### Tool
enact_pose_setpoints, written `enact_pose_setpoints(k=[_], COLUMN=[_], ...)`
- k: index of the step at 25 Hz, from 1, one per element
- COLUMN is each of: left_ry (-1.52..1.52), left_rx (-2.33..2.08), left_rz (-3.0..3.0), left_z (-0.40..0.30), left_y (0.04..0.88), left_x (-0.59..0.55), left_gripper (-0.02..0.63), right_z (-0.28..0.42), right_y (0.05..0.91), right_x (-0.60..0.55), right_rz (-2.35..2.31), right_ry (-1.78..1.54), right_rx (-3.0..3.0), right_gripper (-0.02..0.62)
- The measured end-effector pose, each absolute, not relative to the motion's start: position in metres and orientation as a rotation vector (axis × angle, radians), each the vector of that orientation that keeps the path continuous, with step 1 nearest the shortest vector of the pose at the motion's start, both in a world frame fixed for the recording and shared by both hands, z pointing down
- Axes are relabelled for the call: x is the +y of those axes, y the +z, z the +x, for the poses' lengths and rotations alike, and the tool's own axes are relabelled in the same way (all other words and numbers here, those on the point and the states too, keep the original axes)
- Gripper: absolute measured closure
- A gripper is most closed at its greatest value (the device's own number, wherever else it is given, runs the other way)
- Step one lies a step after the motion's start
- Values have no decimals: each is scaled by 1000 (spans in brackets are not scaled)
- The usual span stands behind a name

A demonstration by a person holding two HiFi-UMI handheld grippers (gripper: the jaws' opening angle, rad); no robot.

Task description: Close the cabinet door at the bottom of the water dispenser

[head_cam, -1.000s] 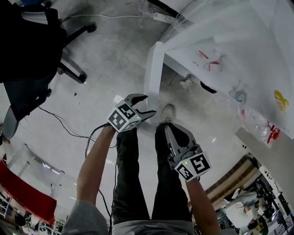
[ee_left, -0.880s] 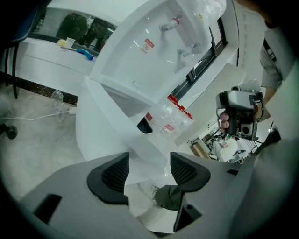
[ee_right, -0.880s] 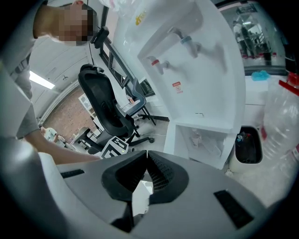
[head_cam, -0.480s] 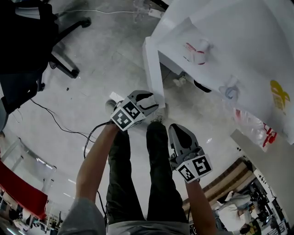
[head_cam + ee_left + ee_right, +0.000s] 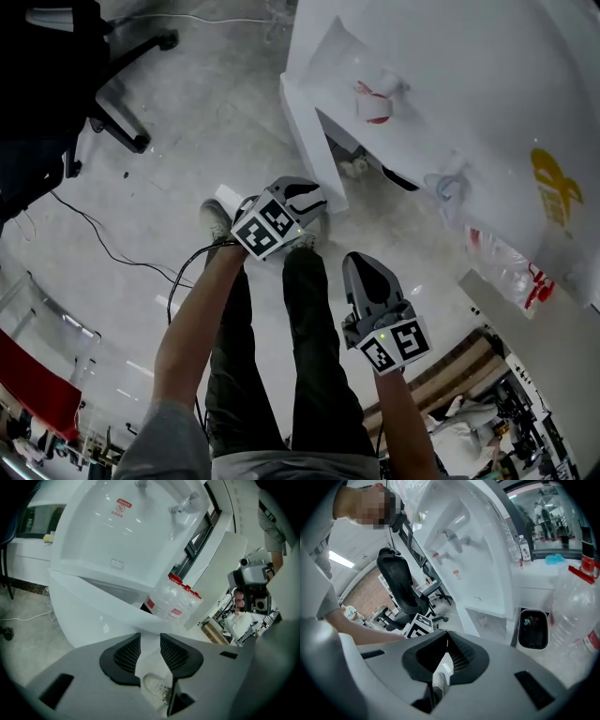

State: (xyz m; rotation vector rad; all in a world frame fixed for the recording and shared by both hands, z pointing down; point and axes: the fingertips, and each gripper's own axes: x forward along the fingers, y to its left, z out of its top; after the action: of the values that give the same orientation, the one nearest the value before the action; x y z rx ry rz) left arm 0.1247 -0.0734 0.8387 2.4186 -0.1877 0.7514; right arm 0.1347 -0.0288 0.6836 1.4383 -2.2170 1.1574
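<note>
The white water dispenser (image 5: 469, 94) stands at the upper right of the head view. Its bottom cabinet door (image 5: 309, 141) swings out to the left, open. My left gripper (image 5: 305, 199) hovers just short of the door's lower outer edge. Its jaws are closing, with a narrow gap and nothing pressed between the pads. In the left gripper view the door panel (image 5: 93, 602) fills the space just beyond the left gripper (image 5: 150, 641). My right gripper (image 5: 361, 267) hangs lower and further from the dispenser, jaws together and empty. The right gripper (image 5: 447, 639) points towards the dispenser's front (image 5: 478, 550).
A pack of red-capped water bottles (image 5: 173, 599) sits beside the dispenser. Near it are a black bin (image 5: 533, 629) and a large clear bottle (image 5: 576, 606). A black office chair (image 5: 56, 84) and a floor cable (image 5: 112, 253) lie to the left. The person's legs and shoes are below the grippers.
The person has stepped towards the dispenser, so both grippers are nearer the open door. The left gripper's jaws have narrowed from wide open. The right gripper stays shut.
</note>
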Motion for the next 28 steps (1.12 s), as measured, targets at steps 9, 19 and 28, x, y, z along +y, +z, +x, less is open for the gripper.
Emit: enact_pose_setpoints(k=[9, 19, 28], left_ry=[741, 681, 589], left_rx=[-301, -414, -480], left_rz=[2417, 2398, 2354], left_z=[163, 202, 226], left_y=[843, 843, 839], left_x=[-92, -113, -136], left_gripper=[568, 572, 572], right_z=[162, 175, 190], right_y=[690, 691, 689], right_x=[-31, -43, -35], right_rz=[1449, 1469, 1501], right_ry=[1160, 1140, 1140], right_rx=[-2209, -2230, -2213], right_gripper=[583, 583, 583])
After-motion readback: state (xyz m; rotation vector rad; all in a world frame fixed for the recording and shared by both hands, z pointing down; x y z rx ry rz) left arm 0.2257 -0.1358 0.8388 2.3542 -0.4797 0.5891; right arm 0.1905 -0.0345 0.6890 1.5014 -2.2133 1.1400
